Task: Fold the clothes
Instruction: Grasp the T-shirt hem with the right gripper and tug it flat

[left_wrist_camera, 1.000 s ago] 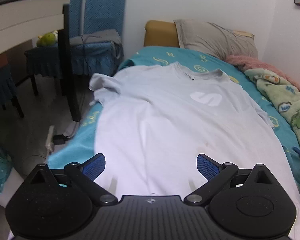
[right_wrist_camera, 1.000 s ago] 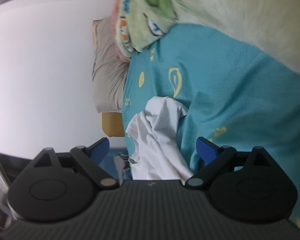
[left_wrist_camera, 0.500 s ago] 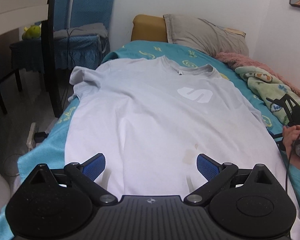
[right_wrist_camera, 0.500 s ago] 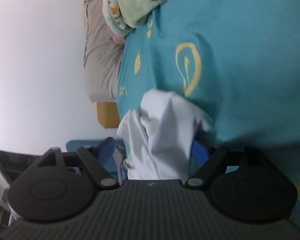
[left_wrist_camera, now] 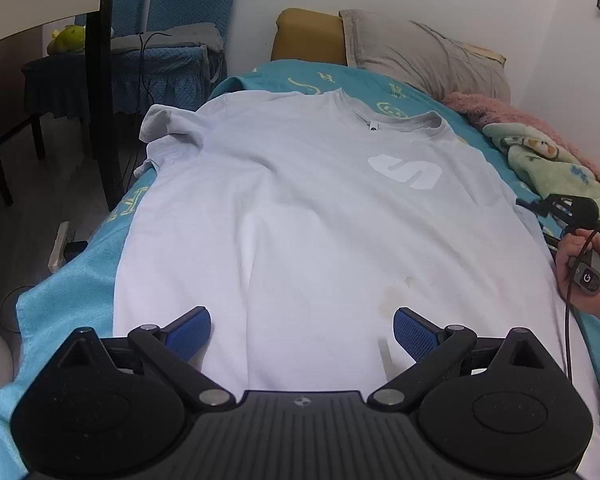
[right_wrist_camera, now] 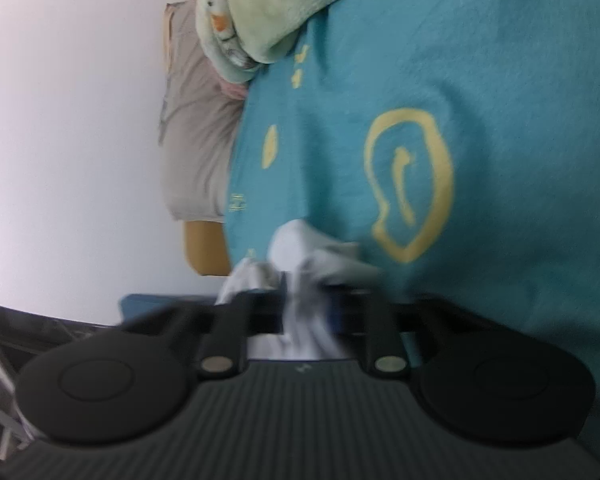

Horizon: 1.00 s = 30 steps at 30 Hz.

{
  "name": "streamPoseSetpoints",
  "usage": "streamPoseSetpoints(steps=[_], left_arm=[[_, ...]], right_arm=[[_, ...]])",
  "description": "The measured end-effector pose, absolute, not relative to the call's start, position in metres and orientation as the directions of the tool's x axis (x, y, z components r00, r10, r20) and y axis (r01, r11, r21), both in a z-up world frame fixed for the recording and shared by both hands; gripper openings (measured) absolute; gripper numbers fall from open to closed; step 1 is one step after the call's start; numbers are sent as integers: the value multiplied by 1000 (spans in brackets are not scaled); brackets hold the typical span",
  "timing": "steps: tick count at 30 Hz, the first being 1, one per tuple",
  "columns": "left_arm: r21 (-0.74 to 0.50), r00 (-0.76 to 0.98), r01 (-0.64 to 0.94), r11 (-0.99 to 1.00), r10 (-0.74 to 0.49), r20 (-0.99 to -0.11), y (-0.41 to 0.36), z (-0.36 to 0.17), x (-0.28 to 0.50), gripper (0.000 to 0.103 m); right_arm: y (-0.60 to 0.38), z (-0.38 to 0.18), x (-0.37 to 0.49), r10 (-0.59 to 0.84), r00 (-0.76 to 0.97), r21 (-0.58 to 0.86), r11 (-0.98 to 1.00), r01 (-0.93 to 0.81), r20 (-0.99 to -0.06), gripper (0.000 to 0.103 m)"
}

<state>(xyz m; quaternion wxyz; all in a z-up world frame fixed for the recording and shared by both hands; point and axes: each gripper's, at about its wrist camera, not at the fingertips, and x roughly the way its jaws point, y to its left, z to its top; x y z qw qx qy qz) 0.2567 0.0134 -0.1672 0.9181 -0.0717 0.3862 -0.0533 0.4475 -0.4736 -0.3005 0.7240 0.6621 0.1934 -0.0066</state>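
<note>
A white T-shirt [left_wrist_camera: 300, 208] with a pale S print lies flat, front up, on the teal bed sheet [left_wrist_camera: 72, 292]. My left gripper [left_wrist_camera: 302, 320] hovers open over the shirt's hem, with nothing between its blue pads. In the right wrist view my right gripper [right_wrist_camera: 306, 312] is closing its jaws, and the bunched white sleeve [right_wrist_camera: 296, 248] is pinched between them. The left wrist view shows that right gripper [left_wrist_camera: 556, 208] at the shirt's right edge, with the person's hand [left_wrist_camera: 584, 276] behind it.
A grey pillow [left_wrist_camera: 424, 52] and a mustard cushion lie at the bed's head. A green cartoon blanket [left_wrist_camera: 540, 156] is piled along the right side by the wall. Blue chairs [left_wrist_camera: 172, 40], a black table leg [left_wrist_camera: 104, 80] and a power strip [left_wrist_camera: 60, 246] stand left of the bed.
My right gripper slid up to the sleeve and its wide jaws came together on it. My left gripper sank a little toward the hem and stayed open.
</note>
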Motion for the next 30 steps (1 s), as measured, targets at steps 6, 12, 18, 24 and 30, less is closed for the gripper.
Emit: streamPoseSetpoints(steps=[6,12,18,24,30], left_arm=[[-175,691,42,984,-155,-706,12,-168,256,99],[-219,690,23,975,-174,-703,17,-165,251,99],[-251,685,2,968,-184,-705,22,-164,251,99],[-243,694,-19,970,-162,-702,16,-165,252,99],[-280,695,-9,960,-195,-693,9,-164,250,99]], right_arm=[[-481,-278,418,43,974,960,182,212,-223,8],[-497,-293,382,-56,972,969,90,231,-227,8],[-499,-310,407,110,985,991,37,128,-131,36],[-495,-295,451,176,966,973,165,162,-191,85],[-489,-285,482,115,918,897,288,335,-380,9]])
